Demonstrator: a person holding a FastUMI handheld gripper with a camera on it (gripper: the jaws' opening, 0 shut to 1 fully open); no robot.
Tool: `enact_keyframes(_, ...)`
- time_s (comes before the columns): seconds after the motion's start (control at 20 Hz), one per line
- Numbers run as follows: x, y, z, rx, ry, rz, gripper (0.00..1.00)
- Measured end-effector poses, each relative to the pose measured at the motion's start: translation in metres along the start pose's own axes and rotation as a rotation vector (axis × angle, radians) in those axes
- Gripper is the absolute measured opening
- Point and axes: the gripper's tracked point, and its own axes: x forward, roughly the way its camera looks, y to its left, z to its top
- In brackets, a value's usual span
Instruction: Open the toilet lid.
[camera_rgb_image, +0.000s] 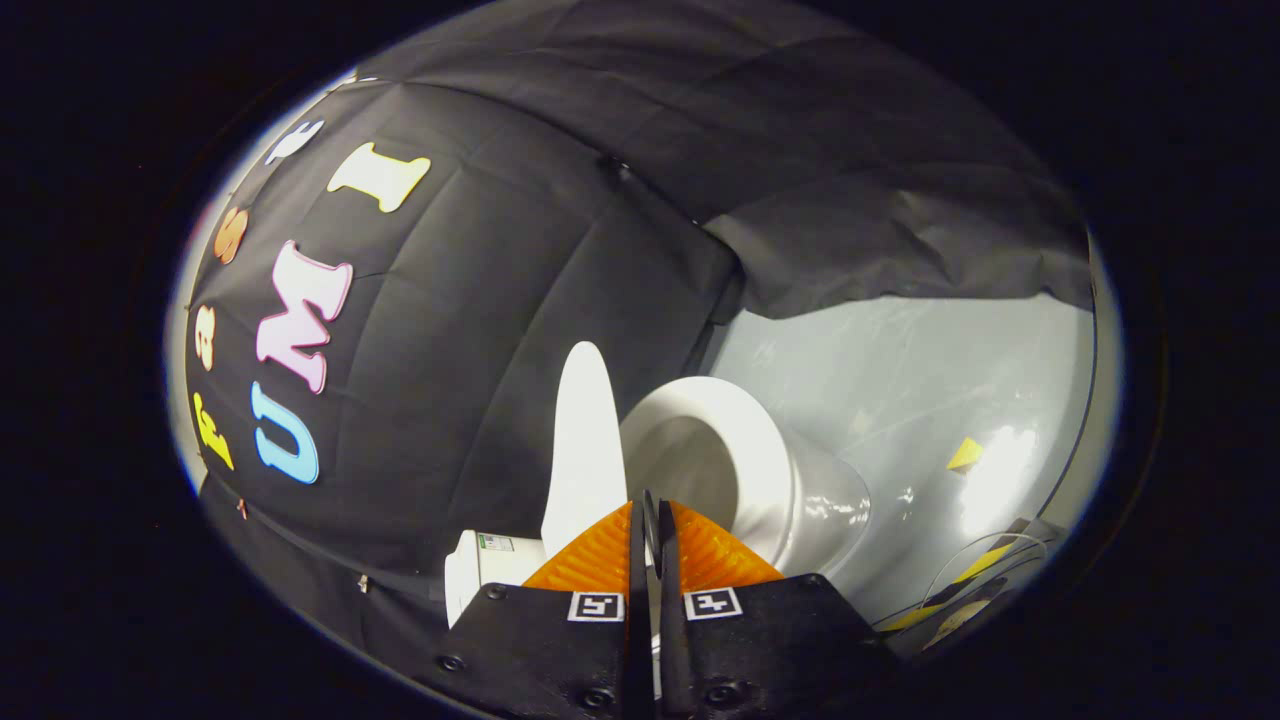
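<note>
Standing upright, the toilet lid (583, 440) already leans back toward the tank (490, 570), so by my read the opening is done or nearly done. It sits just ahead of my fingers, a little to their left, with the seat ring (745, 420) and open bowl (700, 465) exposed beside it. Lid looks self-supporting, resting against the tank side, which would explain why nothing holds it. My gripper (650, 510) has its fingers pressed together with only a thin slit between, gripping nothing, tips close in front of the lid's lower edge; cannot tell if they touch it. View is rolled, so I'm holding the tool tilted, aimed at the hinge area. Grey floor (900, 380) lies beyond the bowl, black cloth wall (450, 350) behind the lid.
</note>
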Motion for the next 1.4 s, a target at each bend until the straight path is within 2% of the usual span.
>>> enact_keyframes(0.55,-0.05,0.145,-0.032,-0.52,-0.102,-0.068,0.08)
enact_keyframes(1.05,-0.074,0.223,-0.08,-0.84,-0.195,-0.085,0.08)
enact_keyframes(1.2,-0.081,0.25,-0.105,-0.947,-0.231,-0.068,0.08)
enact_keyframes(1.4,-0.087,0.28,-0.136,-1.019,-0.263,-0.021,0.08)
